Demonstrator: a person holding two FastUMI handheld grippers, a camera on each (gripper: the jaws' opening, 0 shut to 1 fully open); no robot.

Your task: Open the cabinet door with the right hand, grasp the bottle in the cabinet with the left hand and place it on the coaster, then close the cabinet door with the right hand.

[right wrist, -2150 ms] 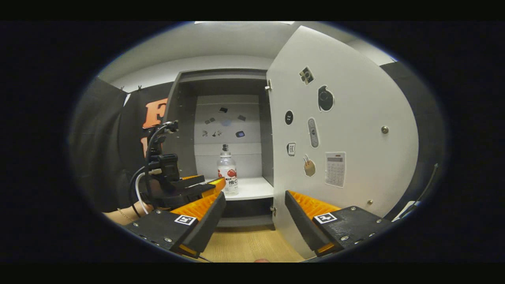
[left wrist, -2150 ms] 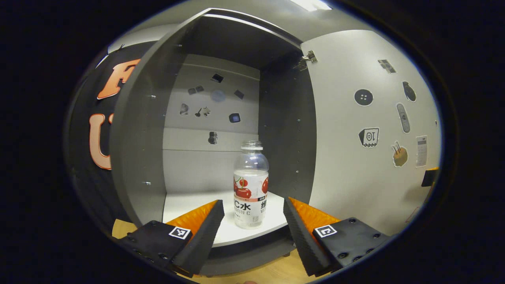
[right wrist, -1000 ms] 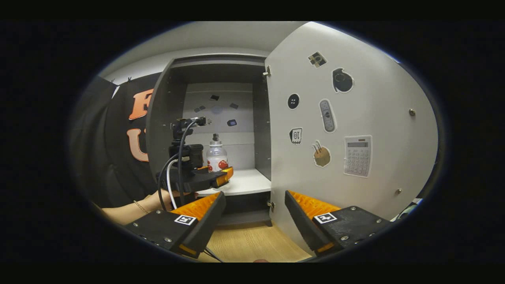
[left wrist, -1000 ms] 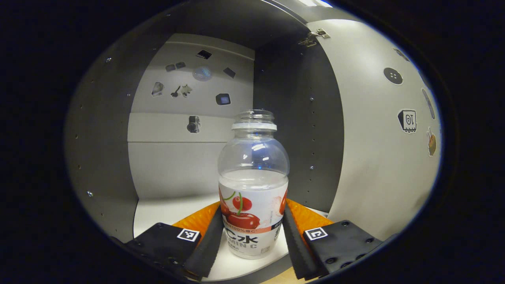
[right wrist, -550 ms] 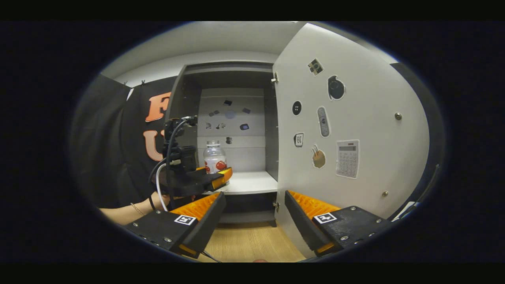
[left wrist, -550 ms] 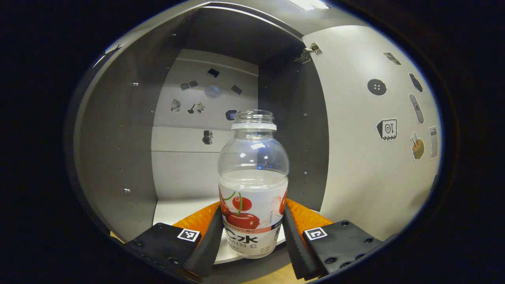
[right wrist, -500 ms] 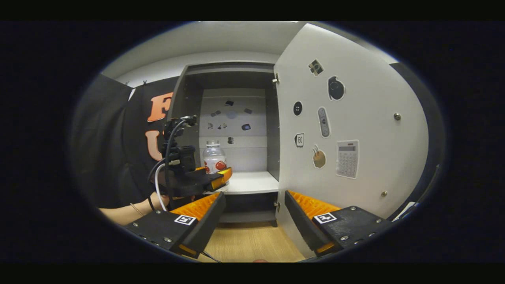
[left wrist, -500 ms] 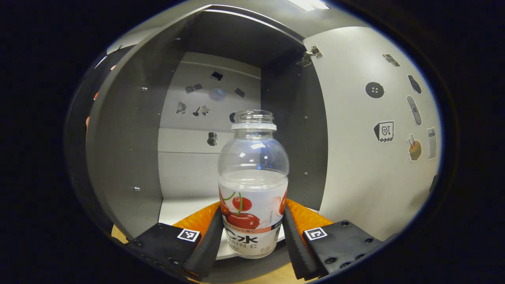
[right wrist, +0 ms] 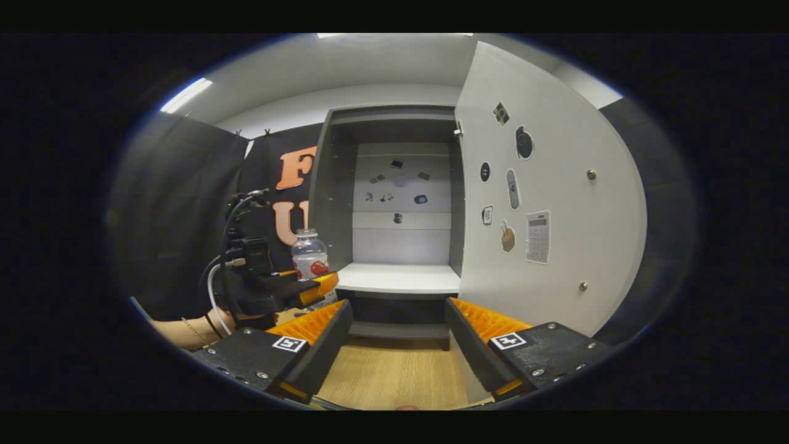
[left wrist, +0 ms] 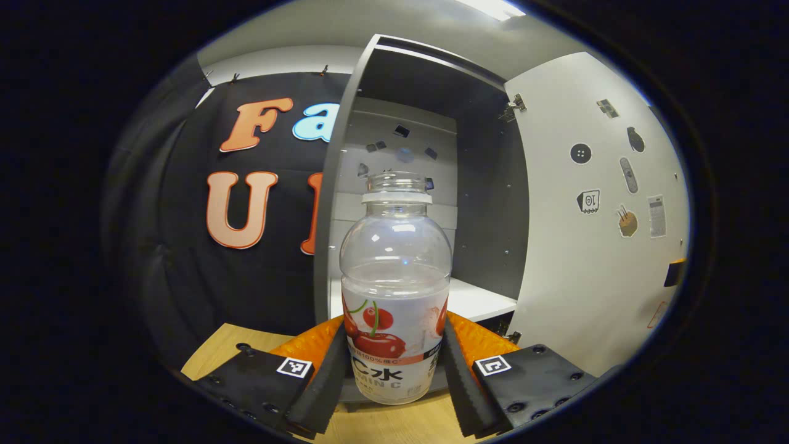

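Starting at the left of the right gripper view, we are seeing a hand (right wrist: 231,319) carrying the left gripper (right wrist: 317,285), which is clamping the bottle (right wrist: 309,254) out in front of the cabinet (right wrist: 333,185), over the wooden table (right wrist: 394,376). In the left gripper view, we are gripping the bottle (left wrist: 395,290) low in the middle of the frame, both fingers (left wrist: 323,382) pressing on the labelled lower half while the clear shoulder and open neck are standing upright above them. We are judging it as fairly light, since the liquid is filling only about the lower half; the thin plastic will likely give under a hard squeeze, and with no cap on it any tilt could spill. The label band looks like the right place to hold: straighter and less slick than the rounded shoulder. Moving right, the cabinet shelf (right wrist: 400,279) is lying at mid-frame, and the door (right wrist: 548,203) is standing wide open at the right. Along the bottom of the right gripper view, the right gripper (right wrist: 397,330) is spread apart and holding nothing. We are not finding the coaster here.
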